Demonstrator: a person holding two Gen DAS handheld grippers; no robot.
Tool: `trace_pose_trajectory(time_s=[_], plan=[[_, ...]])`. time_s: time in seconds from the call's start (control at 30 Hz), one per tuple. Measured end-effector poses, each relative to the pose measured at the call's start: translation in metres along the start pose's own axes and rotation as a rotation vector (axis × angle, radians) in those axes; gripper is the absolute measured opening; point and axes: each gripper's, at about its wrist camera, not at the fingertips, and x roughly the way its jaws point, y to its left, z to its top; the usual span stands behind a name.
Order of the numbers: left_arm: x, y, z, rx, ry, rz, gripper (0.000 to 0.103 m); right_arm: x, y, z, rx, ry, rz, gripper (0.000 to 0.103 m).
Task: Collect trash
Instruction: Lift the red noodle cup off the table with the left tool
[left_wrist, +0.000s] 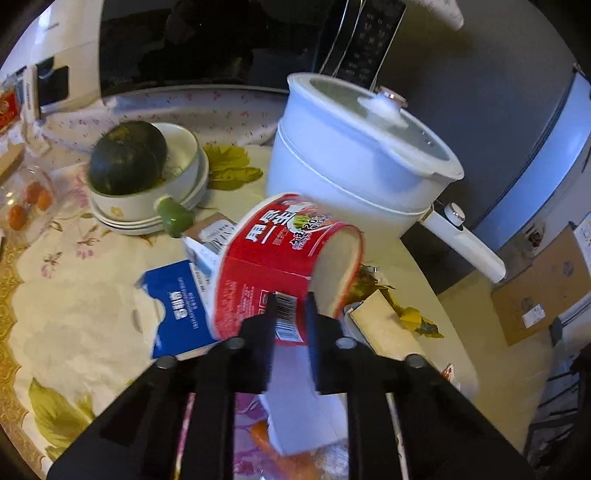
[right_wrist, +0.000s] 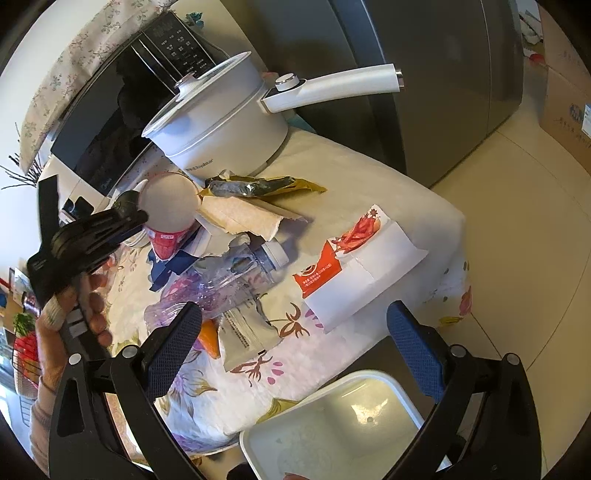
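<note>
1. While the left gripper (left_wrist: 291, 310) has its jaws pinched on the lower wall of the red noodle cup (left_wrist: 284, 258), the cup is tipped over with its pale base facing right, so the grip is on thin paper, not on a rim. The right wrist view shows the same cup held up at the far left of the pile, in front of the microwave (right_wrist: 110, 122). If the wall buckles, I'd guess the cup twists out and drops back onto the table.
2. Just under and left of the cup sits a blue-and-white carton (left_wrist: 177, 306). It's close enough that a careless swing could drag it along or knock it toward the bowls holding a dark green squash (left_wrist: 127, 158).
3. Middle of the tablecloth: torn cardboard (right_wrist: 243, 218), a crushed clear bottle (right_wrist: 236, 273) and a grey sachet (right_wrist: 243, 336), all overlapping. Loose, light stuff, easy to scatter.
4. Behind that, the white electric pot (right_wrist: 225, 122) stands right by the cup. Lifting the cup up and back risks clipping it.
5. Further right, a white-and-orange wrapper (right_wrist: 354, 266) lies flat near the table edge. It could slide off.
6. Nearest, the right gripper (right_wrist: 295, 328) hangs with its fingers wide apart and nothing between them, above the white bin (right_wrist: 332, 384), which sits low off the table's near edge.
</note>
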Motion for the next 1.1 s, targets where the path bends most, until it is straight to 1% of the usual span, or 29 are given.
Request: trace_pose_trajectory(time_s=[0.1,0.17,0.3,0.47,0.53,0.57,0.7,0.8,0.83,0.87,0.9,0.93,1.0,1.07,1.1], plan=[[-0.012,0.001,-0.006,0.002,-0.016,0.003,0.006,0.0,0.0,0.0,0.003,-0.001,0.002,0.096],[-0.018,0.003,-0.009,0.004,-0.026,0.009,0.006,-0.001,0.0,0.0,0.004,-0.003,0.002,0.096],[-0.043,0.01,-0.019,-0.029,-0.074,-0.019,0.005,-0.004,0.0,0.001,-0.004,-0.022,-0.008,0.096],[-0.103,0.013,-0.045,-0.032,-0.203,-0.072,0.004,-0.001,-0.002,0.003,-0.011,-0.036,-0.036,0.096],[-0.122,0.016,-0.057,-0.041,-0.24,-0.101,0.004,0.002,-0.001,0.005,-0.015,-0.041,-0.041,0.096],[-0.132,0.018,-0.064,-0.044,-0.258,-0.115,0.004,0.004,0.0,0.006,-0.016,-0.041,-0.033,0.096],[-0.16,0.028,-0.086,-0.075,-0.312,-0.164,0.004,0.012,0.008,0.022,-0.024,-0.034,0.057,0.096],[-0.175,0.039,-0.099,-0.098,-0.345,-0.191,0.004,0.024,0.018,0.04,-0.047,-0.041,0.045,0.096],[-0.178,0.041,-0.102,-0.099,-0.353,-0.19,0.004,0.029,0.021,0.046,-0.047,-0.032,0.048,0.096],[-0.181,0.042,-0.104,-0.095,-0.358,-0.187,0.004,0.04,0.024,0.057,-0.035,-0.002,0.062,0.095],[-0.183,0.043,-0.105,-0.085,-0.361,-0.183,0.004,0.046,0.026,0.06,-0.029,0.015,0.067,0.09],[-0.184,0.044,-0.105,-0.079,-0.359,-0.184,0.004,0.051,0.031,0.065,-0.037,0.028,0.067,0.088],[-0.184,0.046,-0.105,-0.075,-0.354,-0.196,0.004,0.063,0.046,0.073,-0.118,0.023,0.022,0.085],[-0.181,0.049,-0.107,-0.077,-0.341,-0.205,0.004,0.076,0.057,0.078,-0.176,0.026,-0.013,0.085],[-0.178,0.05,-0.107,-0.078,-0.329,-0.208,0.004,0.08,0.06,0.079,-0.192,0.029,-0.017,0.085]])
